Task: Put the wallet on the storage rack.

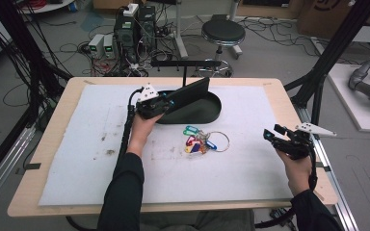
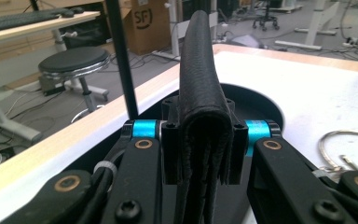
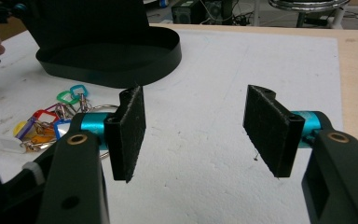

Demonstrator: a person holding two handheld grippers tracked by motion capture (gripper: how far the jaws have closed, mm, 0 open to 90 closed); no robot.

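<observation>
Standing on edge over the tray [image 1: 207, 113], the wallet [image 1: 189, 92] is pinched at its near end in the left gripper [image 1: 166, 102], long axis running away from the jaws toward the tray's far side. It seems just above the floor, though contact is hidden. Right gripper [image 1: 275, 134], jaws spread and empty, waits well apart beyond the keys [image 1: 200, 142].

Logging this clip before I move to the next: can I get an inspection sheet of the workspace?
Surface: wooden table under a white mat, lightly stained.
Job's things: black wallet held over the black oval tray.
Clutter: key bunch with coloured tags on the mat.
Grippers: left gripper shut on the wallet; right gripper open, empty.
Cables: one trails along the left forearm.
Surroundings: stool, floor wiring, electronics.
</observation>
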